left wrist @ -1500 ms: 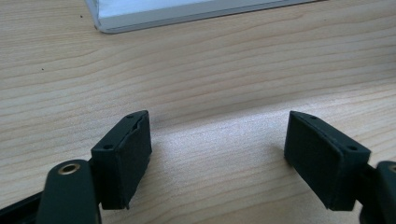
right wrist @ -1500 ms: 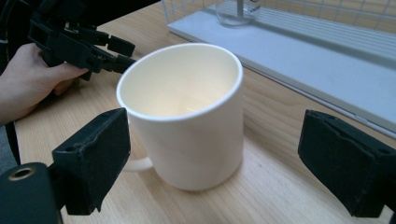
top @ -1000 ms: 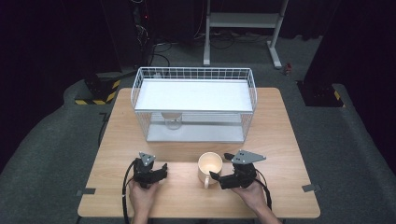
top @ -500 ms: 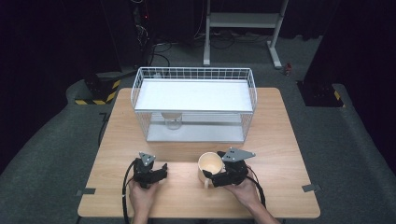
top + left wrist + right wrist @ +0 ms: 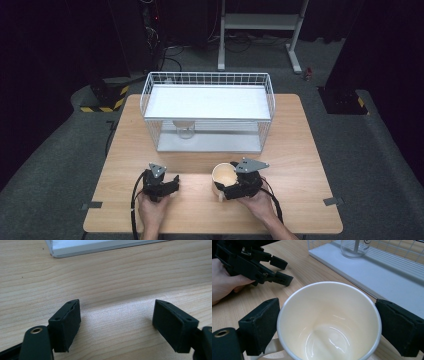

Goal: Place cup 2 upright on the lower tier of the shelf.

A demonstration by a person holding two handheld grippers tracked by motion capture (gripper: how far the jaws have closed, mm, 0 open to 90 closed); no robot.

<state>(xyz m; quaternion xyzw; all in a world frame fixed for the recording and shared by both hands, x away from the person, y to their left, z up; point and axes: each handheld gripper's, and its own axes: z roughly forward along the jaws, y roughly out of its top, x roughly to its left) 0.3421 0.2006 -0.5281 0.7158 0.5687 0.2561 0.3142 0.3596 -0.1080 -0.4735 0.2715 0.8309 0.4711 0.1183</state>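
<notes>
A cream mug point(image 5: 224, 176) stands upright on the wooden table point(image 5: 300, 150), handle toward the person. My right gripper point(image 5: 226, 184) has its two jaws on either side of the mug point(image 5: 329, 322), the pads right at its wall; whether they press on it I cannot see. My left gripper point(image 5: 171, 183) rests on the table to the left, held in a hand, jaws apart with only bare wood between them point(image 5: 116, 320). It also appears in the right gripper view point(image 5: 280, 271), open.
A white wire basket point(image 5: 207, 75) with a white floor point(image 5: 374, 270) stands across the back half of the table. A clear glass jar point(image 5: 185, 129) sits inside it at the front left. Black cables trail from both grippers toward the table's front edge.
My right gripper has slid left from beside the mug until its jaws flank it. The mug and the left gripper have stayed where they were.
</notes>
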